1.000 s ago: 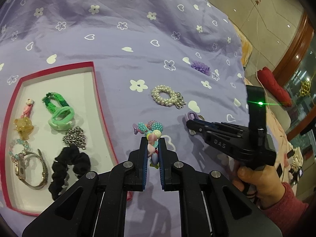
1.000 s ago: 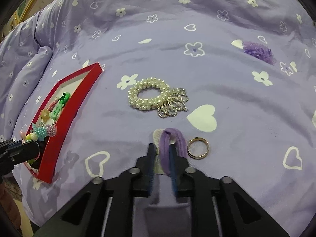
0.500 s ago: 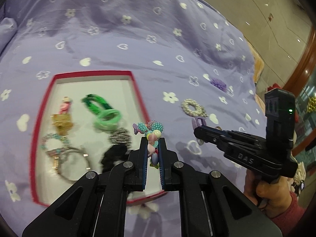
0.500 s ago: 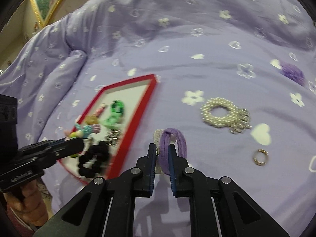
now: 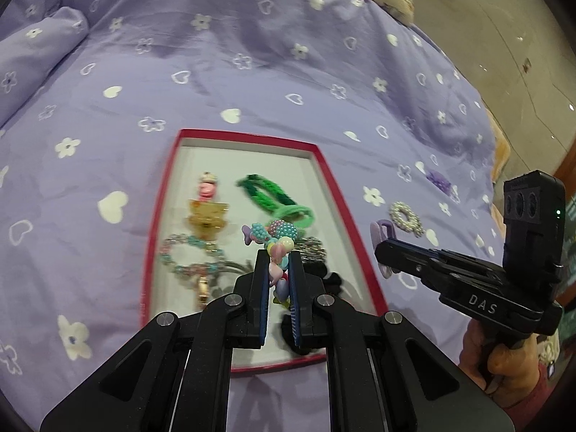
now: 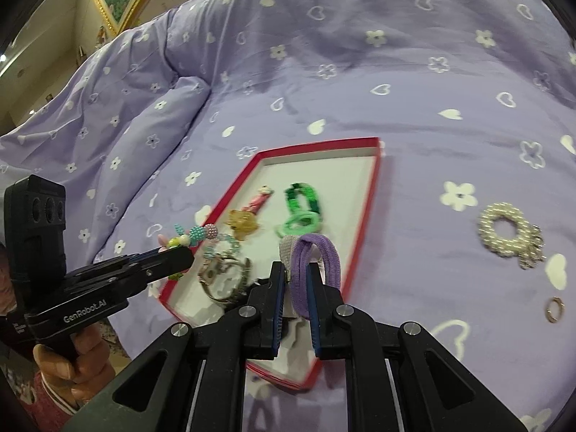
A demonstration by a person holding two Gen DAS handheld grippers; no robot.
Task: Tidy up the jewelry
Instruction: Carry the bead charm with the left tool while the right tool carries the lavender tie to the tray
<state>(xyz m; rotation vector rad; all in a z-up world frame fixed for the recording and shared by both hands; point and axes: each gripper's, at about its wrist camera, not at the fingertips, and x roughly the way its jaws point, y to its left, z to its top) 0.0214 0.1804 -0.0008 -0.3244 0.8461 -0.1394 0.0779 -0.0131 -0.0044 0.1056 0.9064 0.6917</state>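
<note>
Jewelry tray (image 5: 325, 176), red-rimmed on the bed, lies straight below both loads: left gripper (image 5: 280, 273) fingers pinch a pastel bead charm (image 5: 275, 237) over its middle; right gripper (image 6: 295, 284) fingers pinch a purple hair tie (image 6: 316, 266) over its near right edge.

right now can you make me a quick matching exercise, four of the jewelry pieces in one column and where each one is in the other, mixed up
Things:
1. purple hair tie
2. pastel bead charm
3. pearl bracelet
4. green braided band

Places:
A. lying inside the red tray
B. pinched in the left gripper
C. lying on the purple bedspread, right of the tray
D. pinched in the right gripper

Pairs: 1-D, 2-B, 3-C, 4-A
</note>
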